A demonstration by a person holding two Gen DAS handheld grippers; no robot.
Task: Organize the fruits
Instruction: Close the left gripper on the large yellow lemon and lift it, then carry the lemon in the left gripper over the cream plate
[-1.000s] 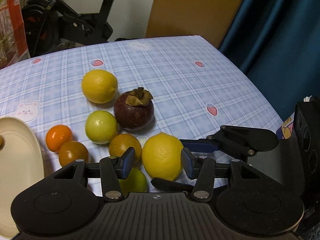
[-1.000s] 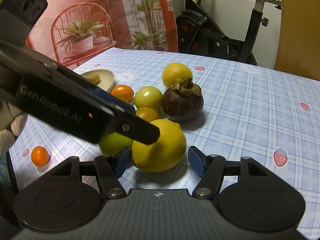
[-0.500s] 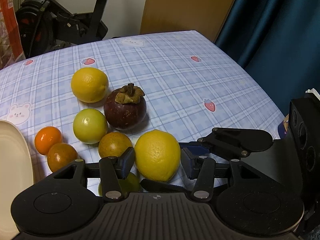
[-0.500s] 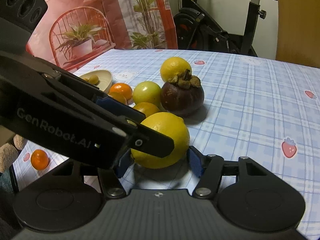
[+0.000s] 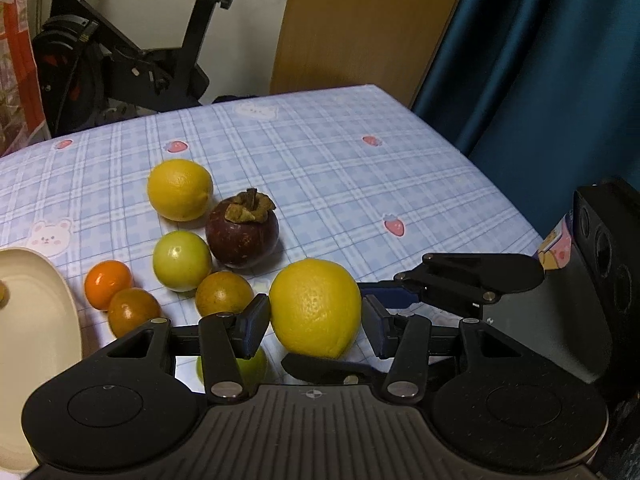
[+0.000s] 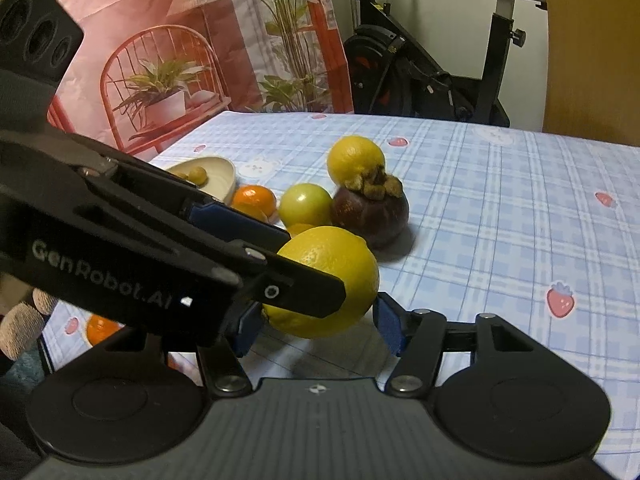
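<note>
Two grippers meet on one lemon (image 5: 315,307): big, bright yellow, pebbled skin, lifted just off the checked tablecloth (image 5: 360,176). My left gripper (image 5: 316,322) brackets it, one pad touching and the other pad a sliver off, so I cannot tell if it grips. My right gripper (image 6: 320,322) has just been closing on the same lemon, and its pads now touch both sides. Behind sit a mangosteen (image 5: 242,232), a second lemon (image 5: 179,189), a green fruit (image 5: 182,261) and small oranges (image 5: 108,283), tightly bunched. A cream dish (image 5: 36,320) lies left. Bare cloth runs right, to the table edge by the blue curtain (image 5: 552,80).
</note>
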